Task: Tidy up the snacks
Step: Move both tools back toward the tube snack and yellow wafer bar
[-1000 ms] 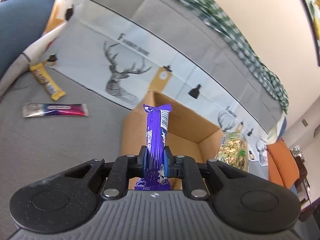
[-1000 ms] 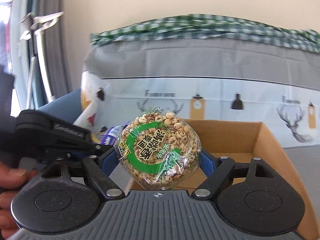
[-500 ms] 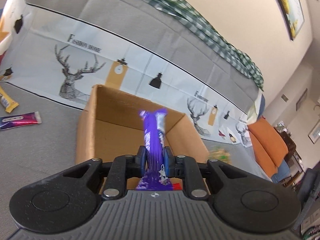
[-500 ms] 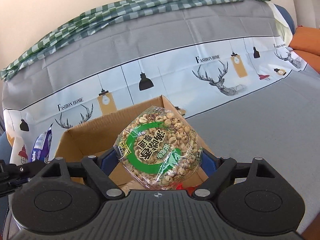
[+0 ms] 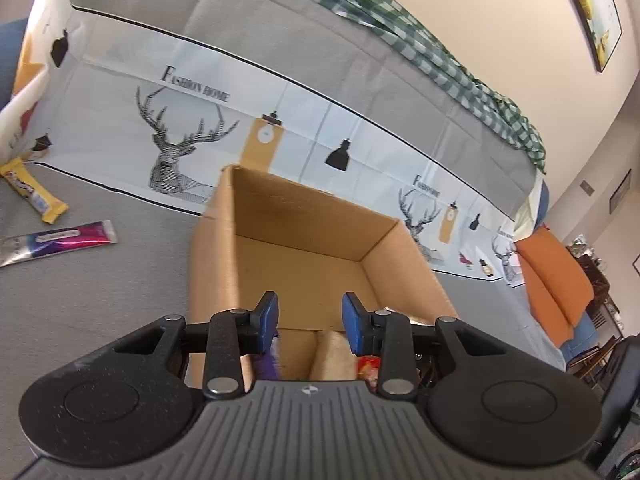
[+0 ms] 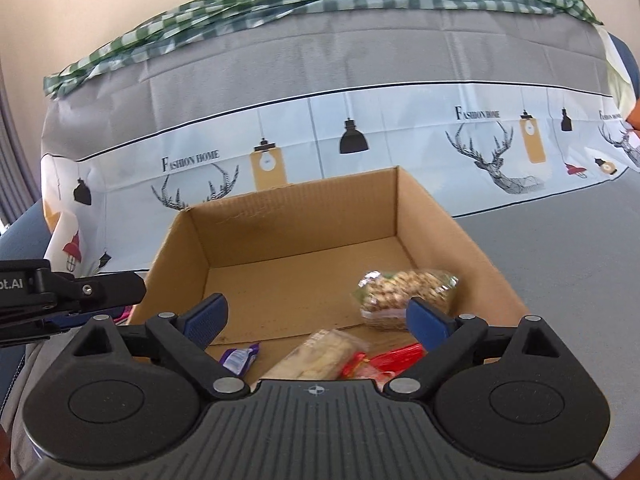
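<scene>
An open cardboard box (image 5: 304, 216) (image 6: 304, 196) sits on the grey sofa seat. My left gripper (image 5: 310, 316) is open and empty over the box's near edge. My right gripper (image 6: 318, 316) is open and empty over the box. Inside the box lie a clear bag of puffed grain snack (image 6: 404, 290), a purple bar (image 6: 240, 358) (image 5: 266, 364), a beige packet (image 6: 320, 354) (image 5: 334, 354) and a red packet (image 6: 384, 362). A yellow bar (image 5: 34, 196) and a pink-purple bar (image 5: 56, 238) lie on the seat left of the box.
The sofa back (image 6: 320, 128) with a deer-print cover rises behind the box, with a green checked cloth (image 6: 320, 0) on top. An orange cushion (image 5: 556, 280) lies far right. The left gripper's body (image 6: 60, 292) shows at the left of the right wrist view.
Both grippers opened. The purple bar dropped from my left gripper into the box, and the puffed grain bag dropped from my right gripper into the box.
</scene>
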Action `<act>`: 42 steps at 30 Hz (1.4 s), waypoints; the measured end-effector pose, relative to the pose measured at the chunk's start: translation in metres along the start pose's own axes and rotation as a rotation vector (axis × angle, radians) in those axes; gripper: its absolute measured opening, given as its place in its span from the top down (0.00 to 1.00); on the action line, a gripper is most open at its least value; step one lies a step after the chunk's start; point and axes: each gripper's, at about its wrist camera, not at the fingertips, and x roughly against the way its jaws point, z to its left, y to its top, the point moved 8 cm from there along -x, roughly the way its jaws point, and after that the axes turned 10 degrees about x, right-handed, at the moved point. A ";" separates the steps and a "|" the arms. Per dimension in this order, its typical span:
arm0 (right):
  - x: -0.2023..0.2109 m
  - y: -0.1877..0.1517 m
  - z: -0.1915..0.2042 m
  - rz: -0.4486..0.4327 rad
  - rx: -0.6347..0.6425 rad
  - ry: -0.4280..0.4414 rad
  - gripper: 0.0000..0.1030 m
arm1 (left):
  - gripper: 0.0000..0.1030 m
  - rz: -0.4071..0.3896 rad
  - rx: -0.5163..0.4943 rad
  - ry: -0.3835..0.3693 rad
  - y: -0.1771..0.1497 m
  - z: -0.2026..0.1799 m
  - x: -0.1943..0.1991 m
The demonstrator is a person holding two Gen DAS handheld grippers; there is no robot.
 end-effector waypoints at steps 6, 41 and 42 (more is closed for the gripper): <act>0.003 0.002 0.040 -0.027 0.029 0.028 0.14 | 0.63 -0.016 0.034 0.061 0.011 0.032 0.017; -0.063 -0.016 0.257 0.017 0.105 0.292 0.45 | 0.68 -0.285 0.284 0.403 0.084 0.208 0.103; -0.070 -0.015 0.260 0.020 0.099 0.285 0.44 | 0.68 -0.285 0.287 0.411 0.084 0.209 0.102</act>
